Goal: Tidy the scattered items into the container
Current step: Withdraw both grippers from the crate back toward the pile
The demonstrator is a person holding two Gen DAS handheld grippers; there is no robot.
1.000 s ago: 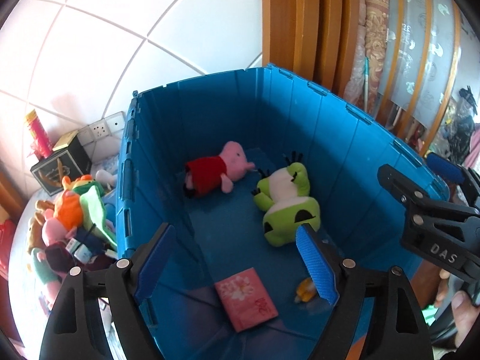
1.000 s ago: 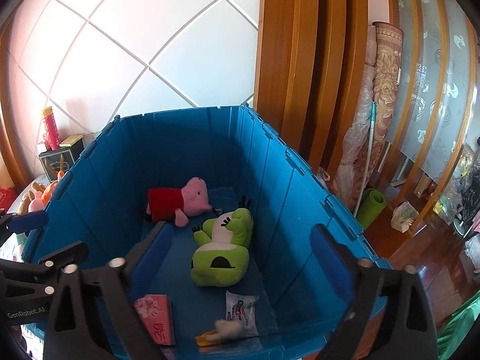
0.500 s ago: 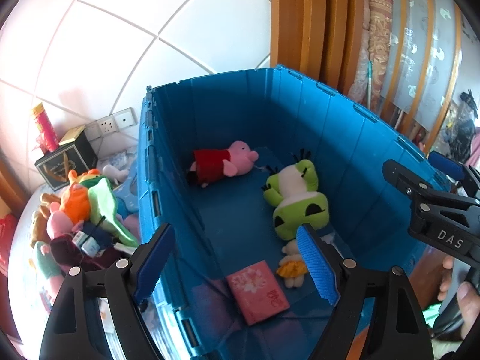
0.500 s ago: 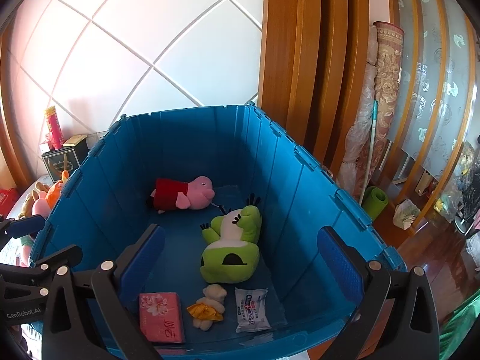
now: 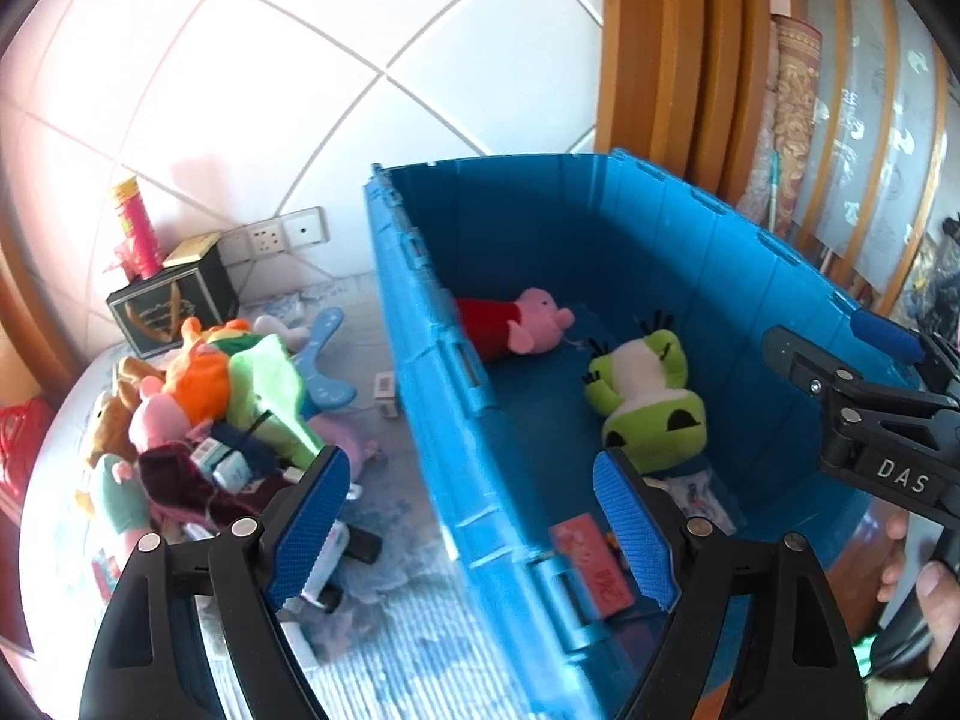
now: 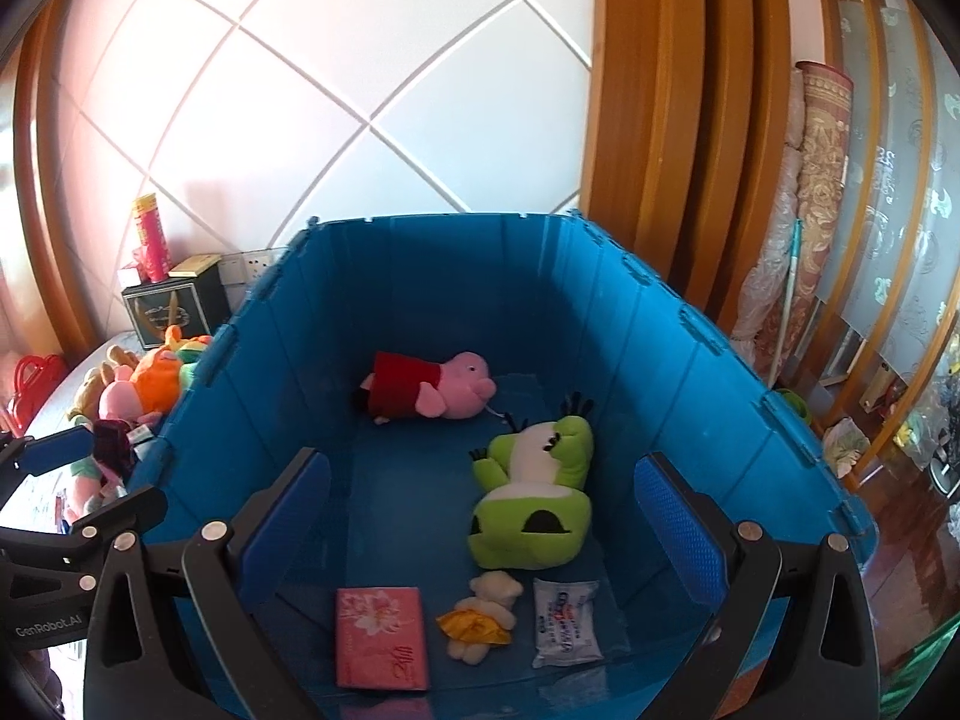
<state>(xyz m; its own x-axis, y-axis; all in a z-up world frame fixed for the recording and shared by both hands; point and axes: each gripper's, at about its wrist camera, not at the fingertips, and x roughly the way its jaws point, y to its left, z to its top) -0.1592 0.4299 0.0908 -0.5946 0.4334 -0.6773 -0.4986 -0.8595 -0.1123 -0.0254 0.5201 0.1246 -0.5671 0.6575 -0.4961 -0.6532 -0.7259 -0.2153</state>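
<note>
- Left gripper [image 5: 474,522] is tilted downward, its blue pads spread wide apart with nothing between them — it straddles the near left wall of the blue container [image 5: 420,324], one pad over the bedding outside, the other over the inside.
- Right gripper [image 6: 483,516] points less steeply down into the container [image 6: 708,354], jaws wide apart and empty; in the left wrist view it shows at the right edge, with the fingers of a hand [image 5: 927,582] wrapped round its handle below.
- Inside the container, far end: a pink pig plush in a red dress [image 6: 429,390] lies on its side, head to the right.
- Just right of centre, a green frog plush [image 6: 534,504] lies on its back, near the pig but apart from it.
- Along the near wall, left to right: a pink tissue pack [image 6: 381,636], a small bear in a yellow skirt [image 6: 483,615], a white wipes packet [image 6: 564,621] — the bear sits between the two, close to both.
- Still outside, left of the container: a pile of soft toys [image 5: 204,414] on the patterned bedding, orange, green and pink ones heaped together, with a blue boomerang-shaped piece [image 5: 321,369] just beyond them.
- Far left by the tiled wall, a dark box [image 5: 171,306] with a red and yellow tube [image 5: 135,228] standing behind it.
</note>
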